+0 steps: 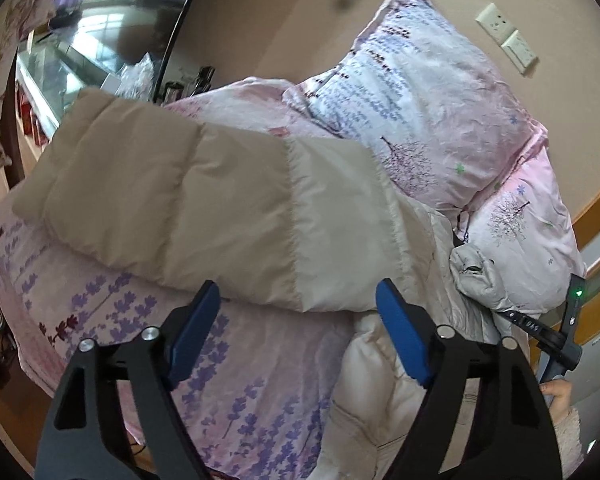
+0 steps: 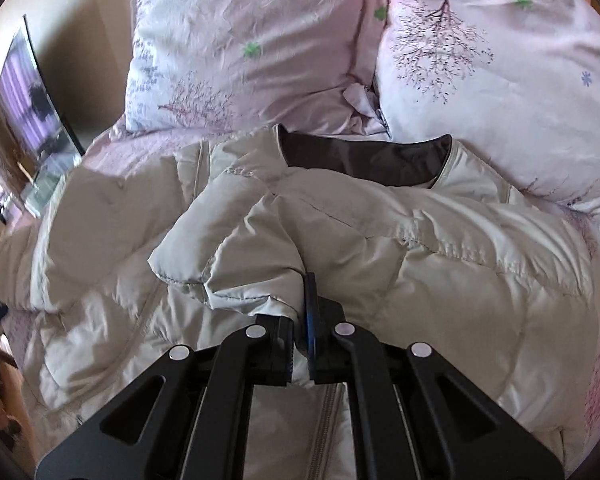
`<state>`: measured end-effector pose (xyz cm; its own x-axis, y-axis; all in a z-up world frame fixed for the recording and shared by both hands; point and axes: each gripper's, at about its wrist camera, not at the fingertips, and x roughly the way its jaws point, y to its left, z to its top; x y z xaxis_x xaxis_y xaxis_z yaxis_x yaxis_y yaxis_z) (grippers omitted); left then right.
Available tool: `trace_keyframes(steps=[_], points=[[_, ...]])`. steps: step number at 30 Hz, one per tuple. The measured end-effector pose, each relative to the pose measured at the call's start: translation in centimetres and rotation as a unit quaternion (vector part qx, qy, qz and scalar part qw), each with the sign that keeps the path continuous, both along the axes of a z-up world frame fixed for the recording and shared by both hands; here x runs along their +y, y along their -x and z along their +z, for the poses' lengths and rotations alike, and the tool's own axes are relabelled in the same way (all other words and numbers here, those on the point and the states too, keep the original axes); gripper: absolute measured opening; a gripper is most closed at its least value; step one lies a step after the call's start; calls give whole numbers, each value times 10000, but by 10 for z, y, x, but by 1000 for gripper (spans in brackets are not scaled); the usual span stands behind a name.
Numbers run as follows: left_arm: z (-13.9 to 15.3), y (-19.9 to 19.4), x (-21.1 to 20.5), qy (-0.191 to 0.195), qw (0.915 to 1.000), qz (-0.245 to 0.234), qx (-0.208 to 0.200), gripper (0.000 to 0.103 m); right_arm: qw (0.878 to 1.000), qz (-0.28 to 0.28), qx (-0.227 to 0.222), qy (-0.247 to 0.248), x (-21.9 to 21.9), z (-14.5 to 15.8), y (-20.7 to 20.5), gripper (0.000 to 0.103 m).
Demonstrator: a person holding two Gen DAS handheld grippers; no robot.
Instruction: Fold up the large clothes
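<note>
Bed (image 1: 260,380): puffer jacket (image 2: 420,260) lies across it, below two pillows (image 2: 240,40). Left view alone shows the beige sleeve (image 1: 172,200) stretched out flat, plus wall sockets (image 1: 508,40). Right view alone shows dark collar lining (image 2: 360,156). Left gripper (image 1: 300,320): jaws apart, nothing between. Right gripper (image 2: 300,320): clamped on jacket fold.

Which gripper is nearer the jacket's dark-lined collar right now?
Right. The right gripper grips jacket fabric just below the collar; the left gripper hovers open by the sleeve.
</note>
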<state>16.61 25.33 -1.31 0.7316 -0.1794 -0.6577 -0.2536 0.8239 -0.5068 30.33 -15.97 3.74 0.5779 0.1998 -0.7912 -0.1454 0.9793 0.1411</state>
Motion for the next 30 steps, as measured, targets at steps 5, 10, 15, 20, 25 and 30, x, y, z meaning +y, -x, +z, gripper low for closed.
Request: trace_keyframes(steps=[5,10,15,20,25,30], points=[[-2,-2,-4,-14,10000,-70,65,78,9991,130,243,322,17,-7,-9,11],[0,0,-5,-48,9999,-61,85,79,9893,601,707,1129,45,-25,-2,20],[-3,2,-1,72,9999,-59,132,79,9868,720,928,1118,49,-20,-1,29],[-4,3,1,85,9999,-16,144,79,9796,1153,1135,1195,65,-33,4,80],[-4,6,4,77,9999,21,150,79,9878,1160,522,898,75,-8,18,60],[-6,10,11,190,9997,122,137,78,9980,410,476,-76,48,3,-9,37]])
